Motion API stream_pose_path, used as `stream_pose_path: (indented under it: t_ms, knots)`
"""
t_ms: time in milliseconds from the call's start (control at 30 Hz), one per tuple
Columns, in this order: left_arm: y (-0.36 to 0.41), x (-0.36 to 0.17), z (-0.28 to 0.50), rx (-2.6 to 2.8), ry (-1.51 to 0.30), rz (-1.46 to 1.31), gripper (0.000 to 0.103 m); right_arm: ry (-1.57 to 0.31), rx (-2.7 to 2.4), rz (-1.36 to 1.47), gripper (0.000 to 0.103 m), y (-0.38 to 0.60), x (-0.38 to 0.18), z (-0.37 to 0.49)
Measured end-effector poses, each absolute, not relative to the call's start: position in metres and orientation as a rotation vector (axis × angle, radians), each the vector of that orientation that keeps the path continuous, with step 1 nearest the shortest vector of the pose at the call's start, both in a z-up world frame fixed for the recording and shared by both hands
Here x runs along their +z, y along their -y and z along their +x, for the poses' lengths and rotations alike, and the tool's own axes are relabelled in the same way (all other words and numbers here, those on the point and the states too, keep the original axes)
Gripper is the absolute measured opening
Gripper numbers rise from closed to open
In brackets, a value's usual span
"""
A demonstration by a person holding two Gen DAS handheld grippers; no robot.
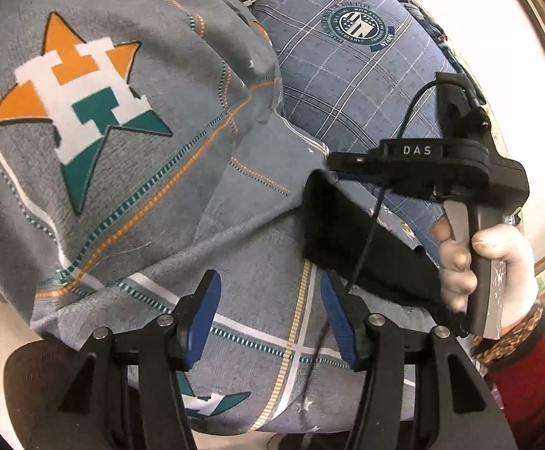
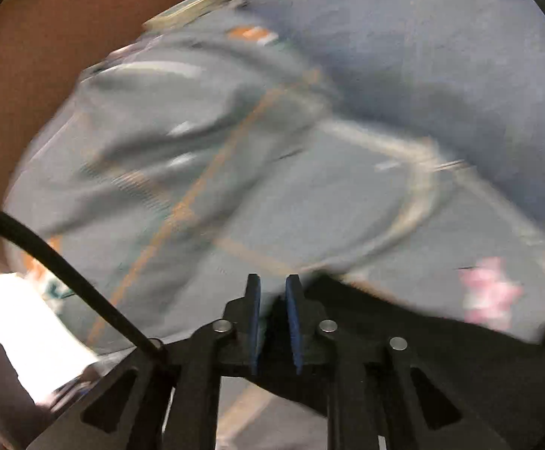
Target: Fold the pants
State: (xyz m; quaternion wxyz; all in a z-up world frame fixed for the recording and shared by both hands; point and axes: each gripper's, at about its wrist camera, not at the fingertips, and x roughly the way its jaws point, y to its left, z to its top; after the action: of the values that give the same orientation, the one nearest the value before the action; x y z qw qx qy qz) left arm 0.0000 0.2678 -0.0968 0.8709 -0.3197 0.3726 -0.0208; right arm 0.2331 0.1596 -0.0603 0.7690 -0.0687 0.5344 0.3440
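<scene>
Black pants (image 1: 366, 240) held bunched at edge by right gripper (image 2: 275, 300), jaws narrowed on cloth, above patterned bedspread (image 1: 122, 187). Left gripper (image 1: 270, 315) held half open, empty. No fold seen; folding judged barely begun.

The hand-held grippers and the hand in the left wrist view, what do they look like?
The left hand-held gripper has black linkage arms with silver pivot pins and blue ribbed pads. The right hand-held gripper is a black pistol-grip body marked "DAS", with a thin dark cable. The hand holding it wears a white glove, then a leopard-print cuff and dark red sleeve.
</scene>
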Motion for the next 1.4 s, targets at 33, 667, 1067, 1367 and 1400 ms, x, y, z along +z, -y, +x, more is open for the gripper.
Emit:
stream_pose_path:
  t_ms: [33,667,1067,1367,1400]
  knots:
    - [-0.268,-0.096,-0.002,-0.038,-0.778,-0.662,0.055,-1.182,0.775,-0.107,0.021,-0.159,-0.063,0.232]
    - [-0.251,-0.084,0.002,-0.038,-0.800,-0.607,0.055,-1.254,0.800,-0.045,0.042,-0.079,-0.125,0.200]
    - [-0.208,-0.082,0.021,-0.076,-0.850,-0.549,0.057,-1.105,0.117,-0.209,0.052,0.108,-0.095,0.312]
    - [-0.188,-0.092,0.033,-0.100,-0.899,-0.514,0.057,-1.205,0.025,-0.260,0.009,0.108,-0.114,0.355]
    - [-0.189,-0.094,0.035,-0.098,-0.905,-0.520,0.057,-1.200,0.017,-0.270,0.008,0.109,-0.113,0.353]
